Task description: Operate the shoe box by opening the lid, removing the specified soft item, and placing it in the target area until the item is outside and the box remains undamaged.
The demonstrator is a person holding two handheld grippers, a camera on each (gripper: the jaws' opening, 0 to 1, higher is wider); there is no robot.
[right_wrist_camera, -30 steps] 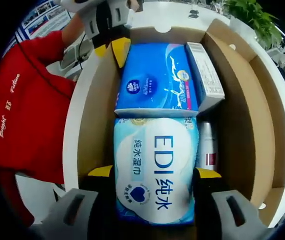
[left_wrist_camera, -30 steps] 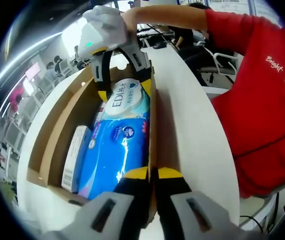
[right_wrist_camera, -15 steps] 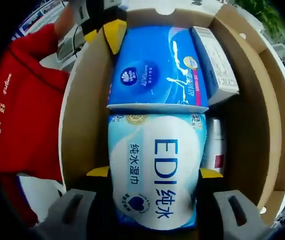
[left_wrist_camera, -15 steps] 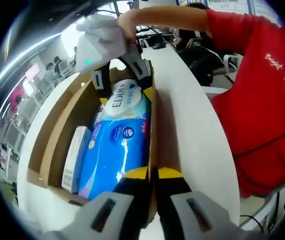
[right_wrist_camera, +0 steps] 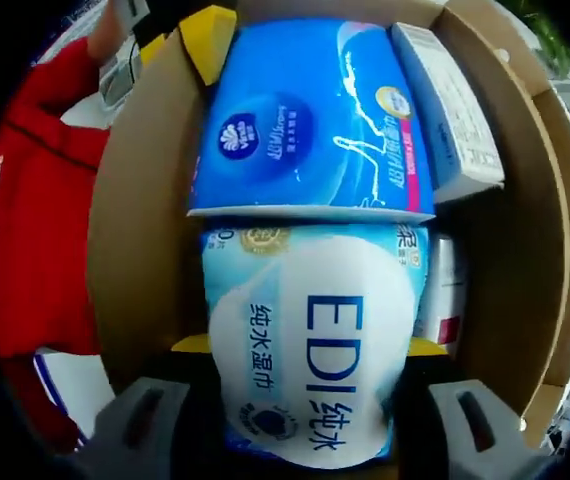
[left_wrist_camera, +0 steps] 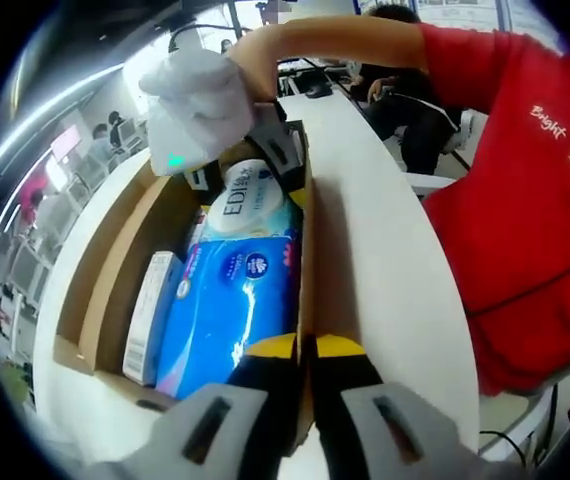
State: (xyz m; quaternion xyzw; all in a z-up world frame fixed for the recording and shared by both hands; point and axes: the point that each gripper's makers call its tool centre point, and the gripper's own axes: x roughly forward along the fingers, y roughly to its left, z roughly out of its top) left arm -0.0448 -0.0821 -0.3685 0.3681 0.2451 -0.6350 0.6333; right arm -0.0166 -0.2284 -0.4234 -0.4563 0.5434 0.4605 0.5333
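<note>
Gripping the near side wall of the shoe box [left_wrist_camera: 115,300], my left gripper [left_wrist_camera: 305,348] had its yellow-tipped jaws pinched together on the cardboard edge, one inside the box and one outside. At the far end of the box my right gripper [left_wrist_camera: 250,172], held in a white-gloved hand [left_wrist_camera: 205,95], had its jaws spread around the EDI wet wipes pack [right_wrist_camera: 310,360], one yellow tip at each side of it; whether they pressed the pack firmly I could not tell for certain, though the pack bulged between them in the right gripper view.

The box sat on a white rounded table [left_wrist_camera: 395,270], its lid folded out to the side. Behind it stretched a bright office with ceiling light strips, desks, chairs and several seated people, blurred and small. A person in a red sweater [left_wrist_camera: 525,190] stood just beside the table edge.

Inside the box, the wipes pack lay at one end, touching a blue tissue pack [right_wrist_camera: 310,110] that took up the other end. A white carton [right_wrist_camera: 450,105] lay along the blue pack's side, against the inner wall. A slim white item with a red mark [right_wrist_camera: 443,300] was wedged between the wipes pack and that wall, mostly hidden.
</note>
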